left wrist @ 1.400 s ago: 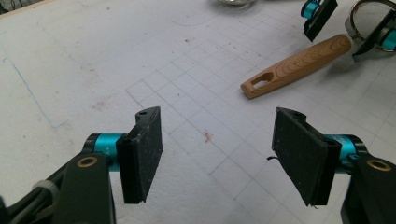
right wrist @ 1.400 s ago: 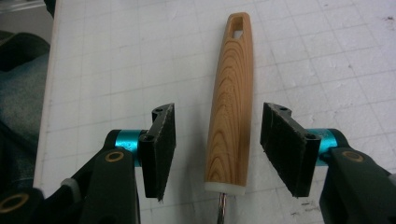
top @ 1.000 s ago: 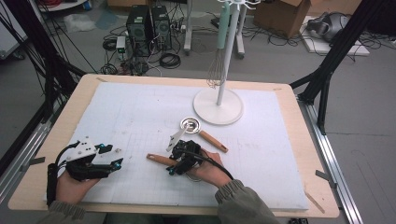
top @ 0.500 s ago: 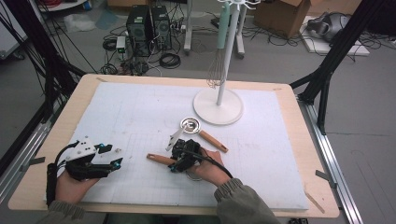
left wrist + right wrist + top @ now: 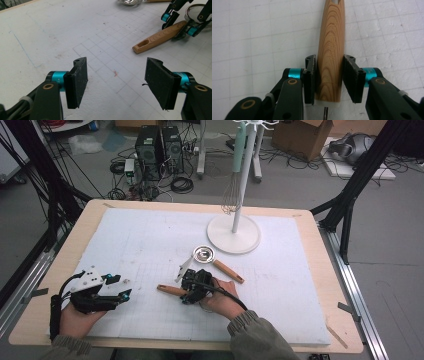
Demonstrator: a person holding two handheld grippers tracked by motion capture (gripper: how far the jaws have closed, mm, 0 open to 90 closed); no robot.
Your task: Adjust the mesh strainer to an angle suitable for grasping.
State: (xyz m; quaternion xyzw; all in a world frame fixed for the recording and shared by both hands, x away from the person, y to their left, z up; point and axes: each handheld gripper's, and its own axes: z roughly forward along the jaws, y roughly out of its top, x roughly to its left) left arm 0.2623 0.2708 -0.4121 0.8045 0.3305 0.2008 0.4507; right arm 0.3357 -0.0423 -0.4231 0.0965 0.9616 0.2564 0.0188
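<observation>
Right gripper view: wooden handle (image 5: 330, 47) between tool (image 5: 329, 78) jaws

No word, brand, number or sign can be read anywhere: the white mat (image 5: 150, 245) on the counter (image 5: 65, 265) carries only a faint printed grid and a thin blue pen line, and the wooden handle (image 5: 330, 50) shows bare grain without any stamp.
</observation>
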